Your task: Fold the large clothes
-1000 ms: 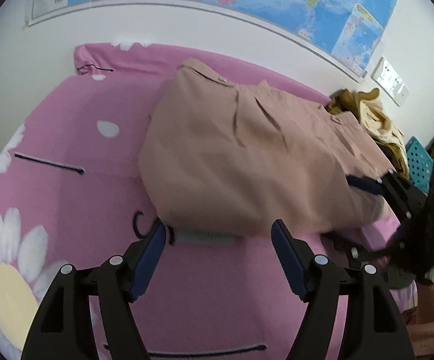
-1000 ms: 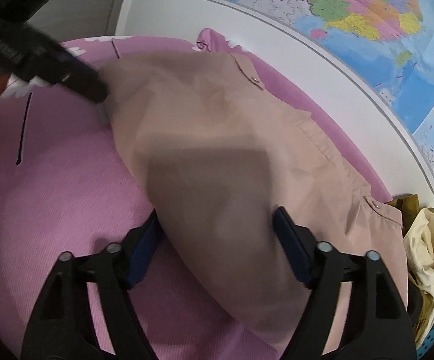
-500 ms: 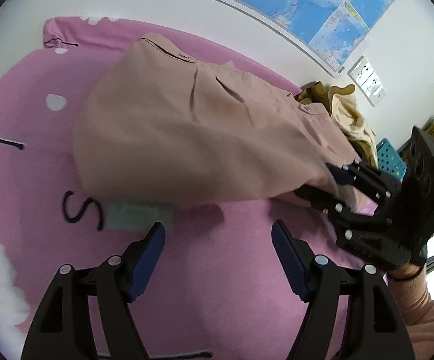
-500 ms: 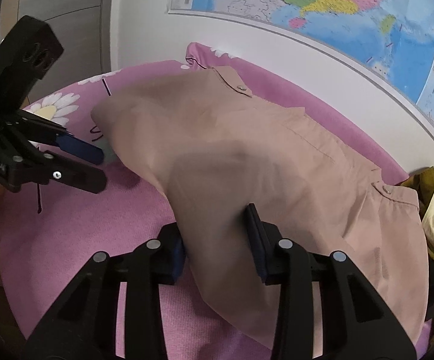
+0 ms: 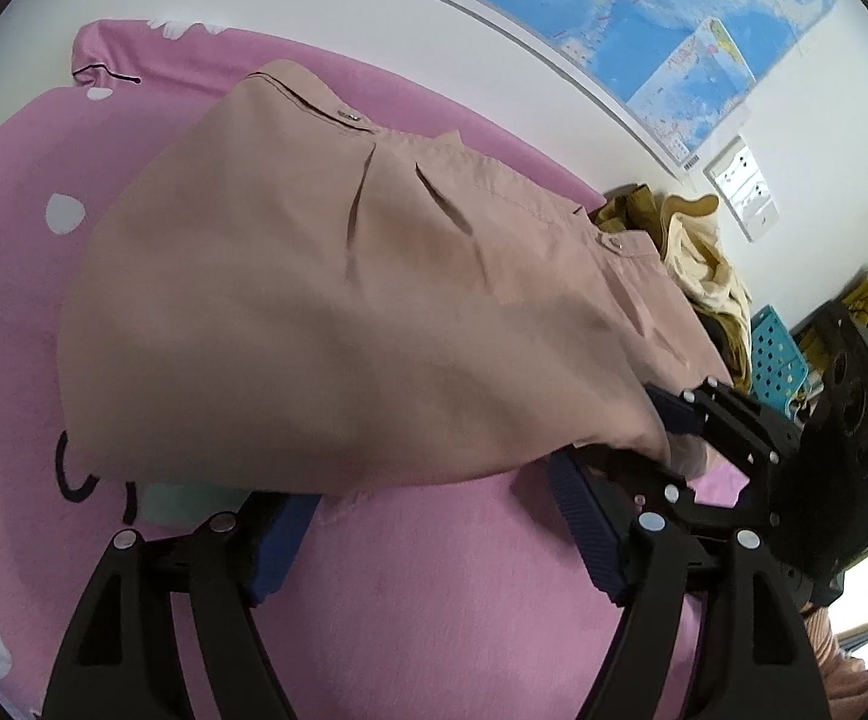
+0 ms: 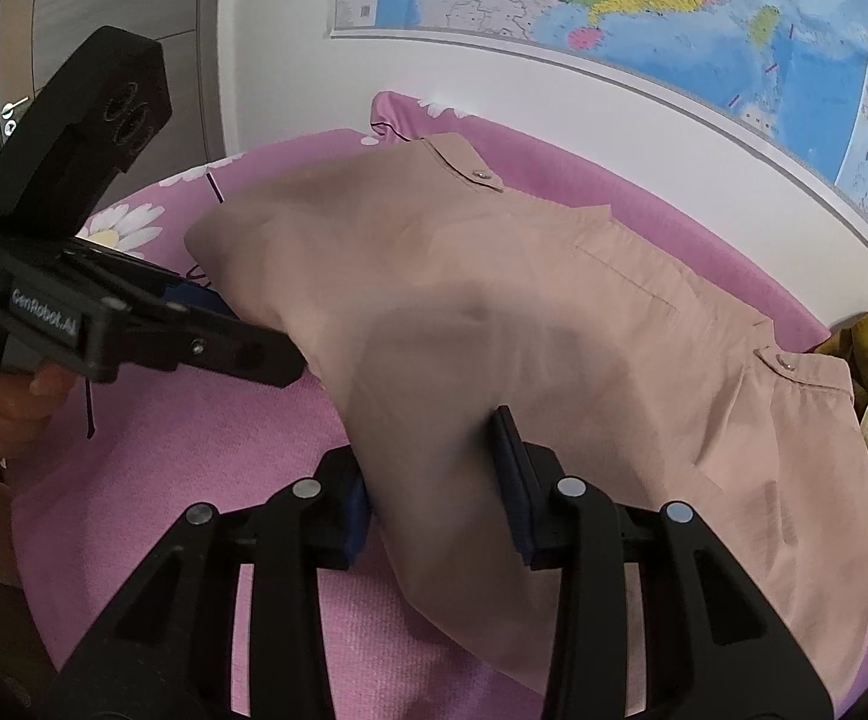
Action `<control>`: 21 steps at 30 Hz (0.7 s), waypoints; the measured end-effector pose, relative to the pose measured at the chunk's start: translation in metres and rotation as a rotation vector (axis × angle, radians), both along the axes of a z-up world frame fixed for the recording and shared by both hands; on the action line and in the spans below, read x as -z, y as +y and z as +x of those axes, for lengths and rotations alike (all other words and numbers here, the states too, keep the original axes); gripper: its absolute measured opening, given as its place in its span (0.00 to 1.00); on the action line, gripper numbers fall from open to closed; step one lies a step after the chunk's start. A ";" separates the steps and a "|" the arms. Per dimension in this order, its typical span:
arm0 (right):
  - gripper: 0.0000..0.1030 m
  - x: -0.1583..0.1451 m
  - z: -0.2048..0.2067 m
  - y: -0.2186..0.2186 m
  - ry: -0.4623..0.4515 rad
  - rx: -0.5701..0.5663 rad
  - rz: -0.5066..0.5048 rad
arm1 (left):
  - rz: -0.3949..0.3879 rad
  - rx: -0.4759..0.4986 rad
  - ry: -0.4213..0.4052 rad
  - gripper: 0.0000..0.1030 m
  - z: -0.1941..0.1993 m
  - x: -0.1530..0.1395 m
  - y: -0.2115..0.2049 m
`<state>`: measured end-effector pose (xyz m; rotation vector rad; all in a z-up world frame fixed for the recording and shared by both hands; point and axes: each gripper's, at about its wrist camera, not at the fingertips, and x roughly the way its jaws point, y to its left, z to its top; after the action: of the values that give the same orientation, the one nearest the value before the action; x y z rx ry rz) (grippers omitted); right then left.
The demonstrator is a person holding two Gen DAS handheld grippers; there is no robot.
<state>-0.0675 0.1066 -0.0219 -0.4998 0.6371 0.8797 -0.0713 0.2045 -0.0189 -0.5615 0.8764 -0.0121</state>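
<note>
Beige skirt (image 5: pixel 326 312) spread on pink bedsheet (image 5: pixel 446 594). Right tongs (image 6: pixel 434 480) clenched on its hem fold. Left tongs (image 5: pixel 428 516) opening, hem edge between jaws, pads not pressing it.

Both wrist cameras look steeply down, close over the pink bedsheet (image 5: pixel 434 588), toward the map wall; both share the beige garment (image 5: pixel 338 324)

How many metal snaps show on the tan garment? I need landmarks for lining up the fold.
2. One snap is on the tab at the garment's far corner; the other is on the tab toward the right edge. More may be hidden underneath.
</note>
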 end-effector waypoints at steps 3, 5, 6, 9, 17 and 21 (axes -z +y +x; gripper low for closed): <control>0.35 0.000 0.002 -0.001 0.014 0.002 0.012 | -0.056 -0.014 -0.017 0.75 0.005 0.002 0.007; 0.35 -0.002 0.004 -0.003 0.028 0.005 0.025 | -0.123 -0.019 -0.034 0.76 0.009 0.004 0.013; 0.35 -0.002 0.005 -0.004 -0.009 -0.008 0.058 | -0.180 -0.030 -0.044 0.76 0.012 0.007 0.020; 0.35 -0.004 0.009 -0.006 0.015 -0.003 0.080 | -0.260 -0.053 -0.057 0.76 0.021 0.009 0.031; 0.44 -0.001 0.012 -0.008 0.057 0.003 0.101 | -0.424 -0.108 -0.137 0.76 0.021 0.010 0.050; 0.47 -0.002 0.008 -0.009 0.064 -0.002 0.103 | -0.385 -0.110 -0.132 0.75 0.021 0.009 0.045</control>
<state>-0.0594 0.0974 -0.0197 -0.3805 0.6458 0.9281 -0.0504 0.2498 -0.0276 -0.9576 0.7160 -0.1182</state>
